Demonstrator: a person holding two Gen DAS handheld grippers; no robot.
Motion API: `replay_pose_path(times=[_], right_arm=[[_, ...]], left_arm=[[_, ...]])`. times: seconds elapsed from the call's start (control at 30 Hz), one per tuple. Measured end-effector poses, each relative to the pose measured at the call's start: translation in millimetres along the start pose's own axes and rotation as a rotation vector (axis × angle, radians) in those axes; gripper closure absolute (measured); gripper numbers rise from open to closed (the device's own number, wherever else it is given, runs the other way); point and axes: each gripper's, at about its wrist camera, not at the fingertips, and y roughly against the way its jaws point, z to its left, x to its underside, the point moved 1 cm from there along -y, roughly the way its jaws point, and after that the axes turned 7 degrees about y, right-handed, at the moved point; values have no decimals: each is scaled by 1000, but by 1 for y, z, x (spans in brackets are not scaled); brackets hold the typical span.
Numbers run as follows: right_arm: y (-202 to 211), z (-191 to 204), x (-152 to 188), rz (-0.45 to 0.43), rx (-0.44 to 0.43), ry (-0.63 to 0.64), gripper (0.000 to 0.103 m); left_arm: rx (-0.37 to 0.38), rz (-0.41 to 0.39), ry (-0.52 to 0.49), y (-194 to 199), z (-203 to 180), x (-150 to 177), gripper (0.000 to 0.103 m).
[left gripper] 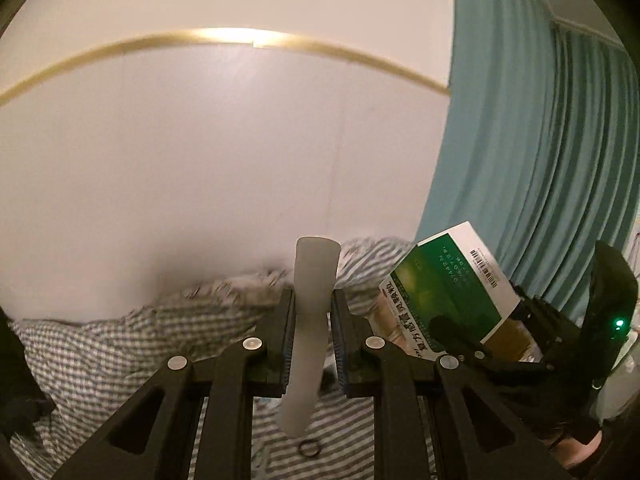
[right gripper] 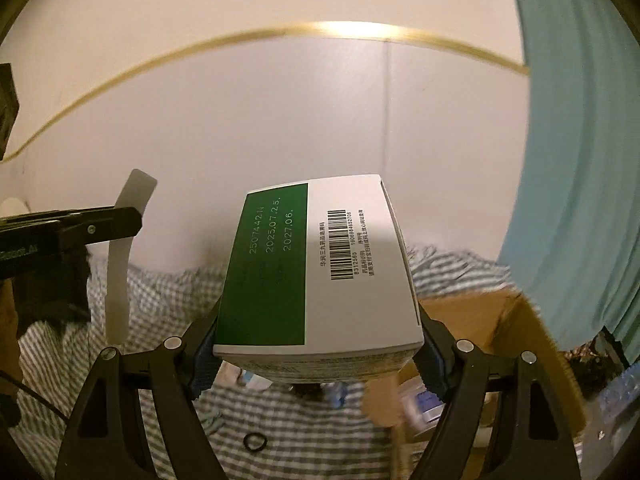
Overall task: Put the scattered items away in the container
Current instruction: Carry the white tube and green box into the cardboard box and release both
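Though partly dim: box [right gripper: 316, 276], "2025.07.25."

The left gripper [left gripper: 312, 320], at the lower centre of its view, has its jaws nearly together, pinching a strip [left gripper: 310, 320]. The right gripper [right gripper: 318, 344], lower centre, stands wide, clamping a box [right gripper: 320, 272] by its sides.

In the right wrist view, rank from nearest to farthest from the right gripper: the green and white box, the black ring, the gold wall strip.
1. Green and white box: between the right gripper's fingers, gripped.
2. Black ring: on the checked bedding just below, left of centre.
3. Gold wall strip: on the far wall, high up.
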Motion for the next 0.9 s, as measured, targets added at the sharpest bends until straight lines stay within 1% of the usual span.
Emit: replay_pose_path(times=[0.13, 0.23, 0.3, 0.4, 0.53, 0.63, 0.8, 0.9], right_arm=[[21, -19, -15, -30, 19, -21, 24], [37, -34, -22, -64, 56, -23, 24], [45, -43, -23, -81, 84, -25, 24], [51, -57, -18, -85, 102, -38, 24], [51, -73, -4, -70, 132, -41, 24], [46, -84, 7, -54, 153, -42, 24], [42, -111, 28, -16, 179, -37, 24], [28, -124, 42, 13, 197, -27, 24]], left_arm=[[33, -40, -6, 10, -26, -15, 86], [47, -68, -16, 12, -40, -19, 86], [68, -73, -14, 10, -51, -18, 86], [97, -64, -26, 1, -63, -13, 86], [142, -22, -56, -23, -82, -1, 86], [177, 12, -48, -38, -92, 6, 86], [190, 61, -73, -77, -112, 21, 86], [197, 92, -90, -97, -120, 32, 86]])
